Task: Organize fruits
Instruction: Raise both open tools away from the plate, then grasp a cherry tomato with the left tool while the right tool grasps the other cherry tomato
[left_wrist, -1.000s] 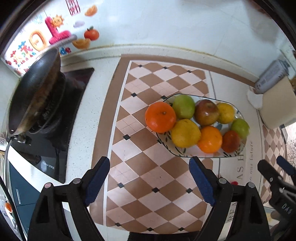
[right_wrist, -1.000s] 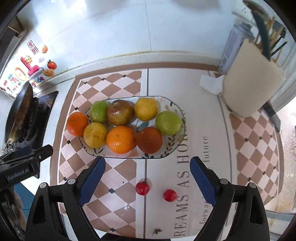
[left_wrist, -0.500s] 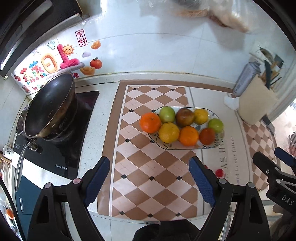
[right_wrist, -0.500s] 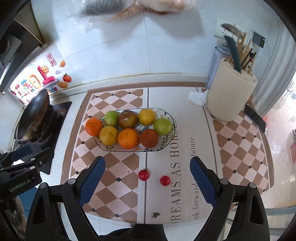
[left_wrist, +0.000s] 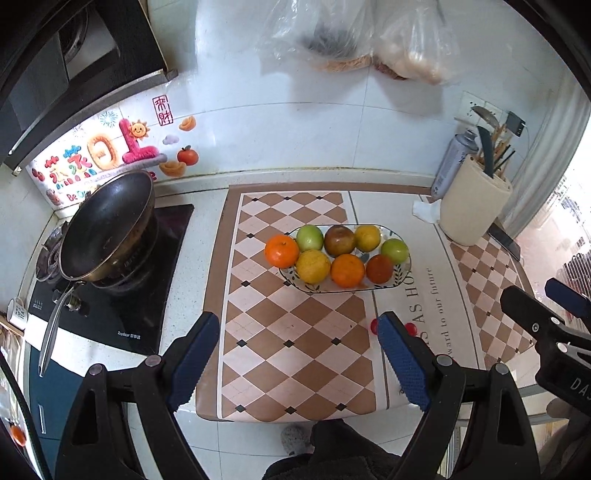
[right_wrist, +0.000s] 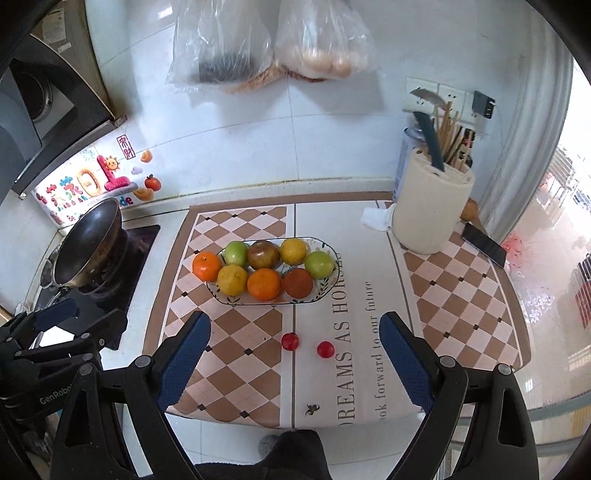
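The left gripper (left_wrist: 299, 363) hangs above the near edge of the counter with its jaws spread wide and nothing between them; only the checked mat (left_wrist: 295, 350) shows in the gap. The right gripper (right_wrist: 293, 363) hangs beside it, on its right, jaws just as wide and just as empty.

Ahead of both grippers, well beyond the fingertips, sits an oval dish (right_wrist: 325, 291) on the mat. Seven fruits lie in it in two rows: a green one (right_wrist: 236, 253), a dark reddish-brown one (right_wrist: 263, 254) and a yellow one (right_wrist: 293, 251) at the back, with another green one (right_wrist: 319, 264) at the right end; a yellow one (right_wrist: 232, 280), an orange (right_wrist: 263, 283) and a dark red-orange one (right_wrist: 297, 283) at the front. One more orange (right_wrist: 207, 265) rests on the mat at the dish's left end, touching or nearly touching its rim.

Two small red tomatoes (right_wrist: 290, 341) (right_wrist: 325, 349) lie on the mat between the dish and the right gripper, just ahead of the gap between its fingers. From the left gripper they peek out on either side of its right fingertip (left_wrist: 400, 363).

Far left of the left gripper a black pan (left_wrist: 107, 229) sits on the stove. Ahead and to the right of the right gripper stands a cream utensil holder (right_wrist: 428, 210), a phone (right_wrist: 484, 244) just beyond it
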